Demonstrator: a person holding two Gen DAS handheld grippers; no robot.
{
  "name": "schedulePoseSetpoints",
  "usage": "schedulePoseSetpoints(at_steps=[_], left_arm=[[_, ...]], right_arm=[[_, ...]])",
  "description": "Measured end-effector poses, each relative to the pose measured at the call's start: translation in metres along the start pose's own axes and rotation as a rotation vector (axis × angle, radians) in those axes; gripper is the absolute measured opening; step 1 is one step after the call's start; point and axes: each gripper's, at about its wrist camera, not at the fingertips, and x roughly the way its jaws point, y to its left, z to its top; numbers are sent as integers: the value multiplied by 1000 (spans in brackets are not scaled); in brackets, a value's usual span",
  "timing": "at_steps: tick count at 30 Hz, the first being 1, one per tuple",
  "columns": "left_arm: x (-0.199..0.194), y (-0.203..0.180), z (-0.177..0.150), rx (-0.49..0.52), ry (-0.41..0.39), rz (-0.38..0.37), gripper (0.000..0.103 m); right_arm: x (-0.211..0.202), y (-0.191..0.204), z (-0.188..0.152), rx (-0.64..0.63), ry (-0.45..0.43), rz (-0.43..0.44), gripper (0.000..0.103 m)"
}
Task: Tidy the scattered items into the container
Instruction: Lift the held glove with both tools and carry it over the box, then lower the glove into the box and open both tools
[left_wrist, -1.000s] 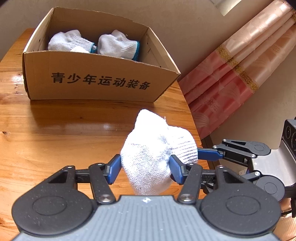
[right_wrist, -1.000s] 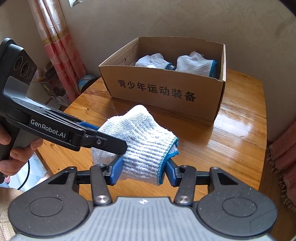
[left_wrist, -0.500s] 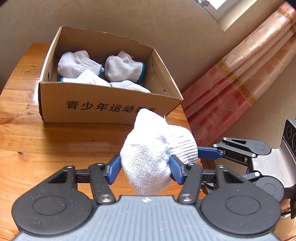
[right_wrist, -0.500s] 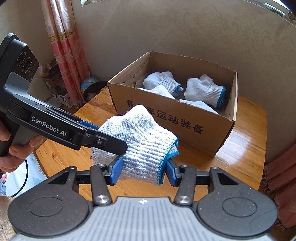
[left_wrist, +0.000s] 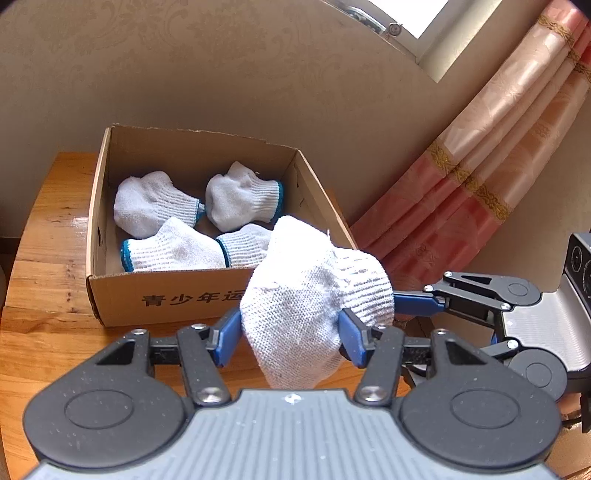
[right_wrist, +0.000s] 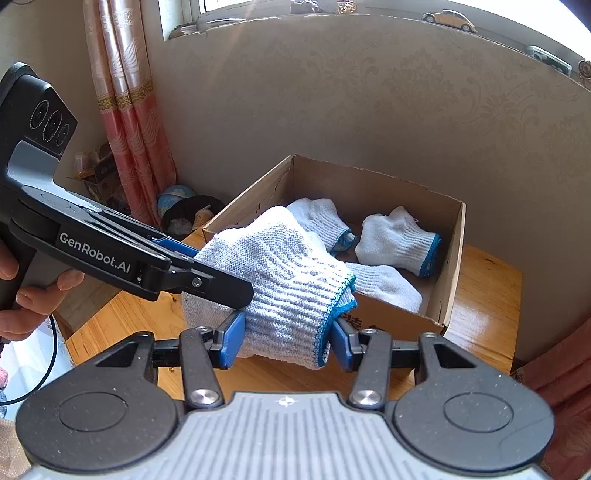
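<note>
A bundled white knit glove with a blue cuff (left_wrist: 306, 310) (right_wrist: 280, 280) hangs in the air between both grippers. My left gripper (left_wrist: 290, 336) is shut on its closed end. My right gripper (right_wrist: 284, 343) is shut on its cuff end. The glove is held above the table, in front of the near wall of an open cardboard box (left_wrist: 173, 291) (right_wrist: 447, 266). Several similar glove bundles (left_wrist: 240, 195) (right_wrist: 399, 240) lie inside the box. The right gripper also shows in the left wrist view (left_wrist: 417, 301), and the left one in the right wrist view (right_wrist: 207, 273).
The box stands on a wooden table (left_wrist: 48, 229) (right_wrist: 484, 284) against a beige wall. Pink curtains (left_wrist: 491, 162) (right_wrist: 129, 110) hang past the table's side. Clutter and a dark bowl (right_wrist: 188, 214) sit on the floor below. A hand (right_wrist: 33, 299) holds the left gripper's handle.
Both grippers have risen together with the glove and moved toward the box; the box interior and its glove bundles now show from above.
</note>
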Motion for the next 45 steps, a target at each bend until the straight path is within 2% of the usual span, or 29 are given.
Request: schedulePoseSetpoints(at_steps=[16, 26, 36, 45], left_arm=[[26, 12, 59, 15, -10, 24, 56], [56, 20, 101, 11, -12, 48, 57], [95, 36, 116, -14, 40, 57, 57], [112, 47, 117, -26, 76, 61, 57]], right_arm=[[30, -41, 42, 48, -34, 15, 55], [56, -72, 68, 120, -65, -1, 56], [93, -97, 69, 181, -28, -6, 56], [117, -106, 66, 208, -4, 8, 57]])
